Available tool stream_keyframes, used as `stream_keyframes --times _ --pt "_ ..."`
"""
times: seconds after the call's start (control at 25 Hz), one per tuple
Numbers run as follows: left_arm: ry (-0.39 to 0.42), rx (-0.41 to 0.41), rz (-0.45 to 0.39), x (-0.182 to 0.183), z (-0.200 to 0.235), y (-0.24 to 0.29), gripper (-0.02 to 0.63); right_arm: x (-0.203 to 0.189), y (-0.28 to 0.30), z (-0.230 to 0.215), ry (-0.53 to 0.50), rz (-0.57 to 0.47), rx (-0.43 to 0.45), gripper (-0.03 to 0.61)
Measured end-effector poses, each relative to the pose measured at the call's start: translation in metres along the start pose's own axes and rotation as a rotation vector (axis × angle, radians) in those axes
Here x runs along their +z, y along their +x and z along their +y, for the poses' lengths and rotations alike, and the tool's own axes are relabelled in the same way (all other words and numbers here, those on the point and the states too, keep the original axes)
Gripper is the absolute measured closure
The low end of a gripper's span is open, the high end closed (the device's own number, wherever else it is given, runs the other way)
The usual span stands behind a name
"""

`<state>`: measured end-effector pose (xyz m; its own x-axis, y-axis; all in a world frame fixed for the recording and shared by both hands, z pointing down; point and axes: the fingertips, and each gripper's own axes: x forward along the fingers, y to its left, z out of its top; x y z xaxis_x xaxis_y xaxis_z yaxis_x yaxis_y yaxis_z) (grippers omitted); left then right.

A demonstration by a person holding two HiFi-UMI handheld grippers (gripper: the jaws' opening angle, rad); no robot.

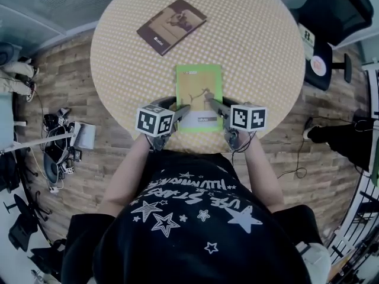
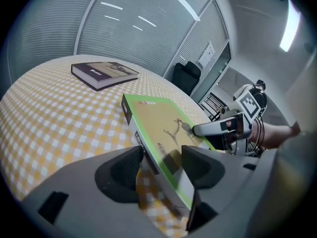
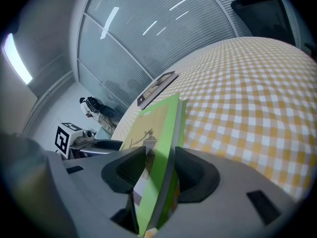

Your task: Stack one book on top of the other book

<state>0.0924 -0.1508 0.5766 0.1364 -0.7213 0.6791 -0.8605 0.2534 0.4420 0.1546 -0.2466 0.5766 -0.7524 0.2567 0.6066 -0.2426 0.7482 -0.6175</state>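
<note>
A green book (image 1: pixel 199 93) lies flat on the round yellow-checked table (image 1: pixel 254 52), close to its near edge. My left gripper (image 1: pixel 177 108) is at the book's near left corner and my right gripper (image 1: pixel 218 110) at its near right corner. In the left gripper view the green book (image 2: pixel 163 128) runs between the open jaws of the left gripper (image 2: pixel 161 165), with a gap beside it. The right gripper (image 3: pixel 158 167) straddles the book's edge (image 3: pixel 156 133) the same way, pads apart from it. A brown book (image 1: pixel 172 25) lies at the table's far left.
The table's front edge is just below both grippers, with the person's torso behind it. A black office chair (image 1: pixel 331 10) stands at the far right. Cables and gear (image 1: pixel 59 152) lie on the wooden floor at the left.
</note>
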Motion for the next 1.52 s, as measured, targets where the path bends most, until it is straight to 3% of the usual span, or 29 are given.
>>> stream_keyframes --times 0.2,0.36,0.6,0.76,0.88,1.52 --pt "-0.036 -0.029 -0.012 0.003 0.002 0.002 0.353 0.003 0.0 0.0 -0.008 0.003 0.001 0.403" --pt "-0.02 -0.005 -0.023 0.002 0.0 -0.002 0.375 0.001 -0.002 0.002 0.003 -0.019 -0.022 0.407" --pt "-0.07 -0.011 -0.108 0.009 0.001 -0.015 0.408 0.007 -0.016 0.017 0.02 -0.114 -0.03 0.423" --pt "0.015 -0.013 -0.154 0.025 0.004 -0.037 0.416 0.012 -0.021 0.039 0.046 -0.17 -0.027 0.428" --pt "0.02 -0.042 -0.178 0.038 0.013 -0.052 0.433 0.017 -0.021 0.053 0.102 -0.233 -0.024 0.434" --pt "0.077 -0.136 -0.132 0.072 0.096 -0.12 0.463 0.038 0.04 0.136 0.168 -0.363 -0.131 0.434"
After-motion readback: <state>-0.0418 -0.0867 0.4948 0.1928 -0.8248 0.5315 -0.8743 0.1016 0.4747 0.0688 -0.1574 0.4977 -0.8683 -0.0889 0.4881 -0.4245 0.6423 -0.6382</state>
